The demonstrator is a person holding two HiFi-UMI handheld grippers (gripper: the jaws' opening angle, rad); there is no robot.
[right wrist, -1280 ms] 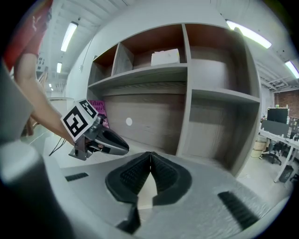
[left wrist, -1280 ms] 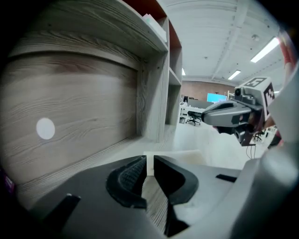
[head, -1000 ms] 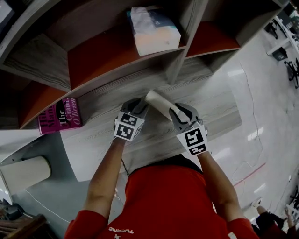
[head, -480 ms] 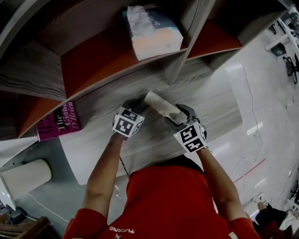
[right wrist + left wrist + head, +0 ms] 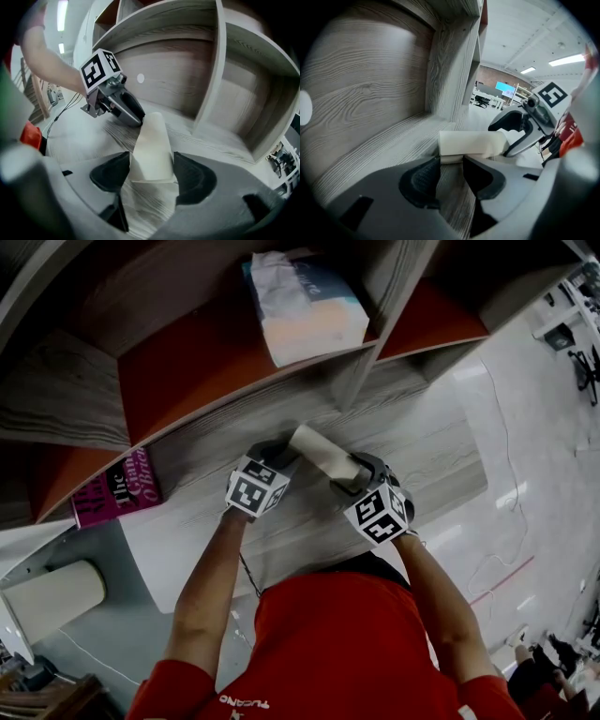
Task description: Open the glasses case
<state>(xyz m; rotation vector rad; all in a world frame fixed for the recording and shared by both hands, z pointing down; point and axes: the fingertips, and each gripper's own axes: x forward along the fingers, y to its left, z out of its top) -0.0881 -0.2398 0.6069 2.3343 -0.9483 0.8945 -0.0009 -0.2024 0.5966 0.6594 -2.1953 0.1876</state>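
Cream and smooth-sided, the glasses case (image 5: 323,454) sits over the grey wood-grain desk (image 5: 412,442) between both grippers. Since a second ago the right gripper (image 5: 151,159) has sunk lower, its jaws just opening wide around one end; the left gripper (image 5: 451,160), jaws just closing slightly, nips the other. A magenta book (image 5: 117,491) shows "The".

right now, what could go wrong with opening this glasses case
1. The right tongs have just been opening with the cream oblong glasses case between them, so it may slide or twist on the grey wood-grain shelf.
2. The case looks closed, and those tongs straddle its full width; closing there would likely squeeze it shut rather than open it.
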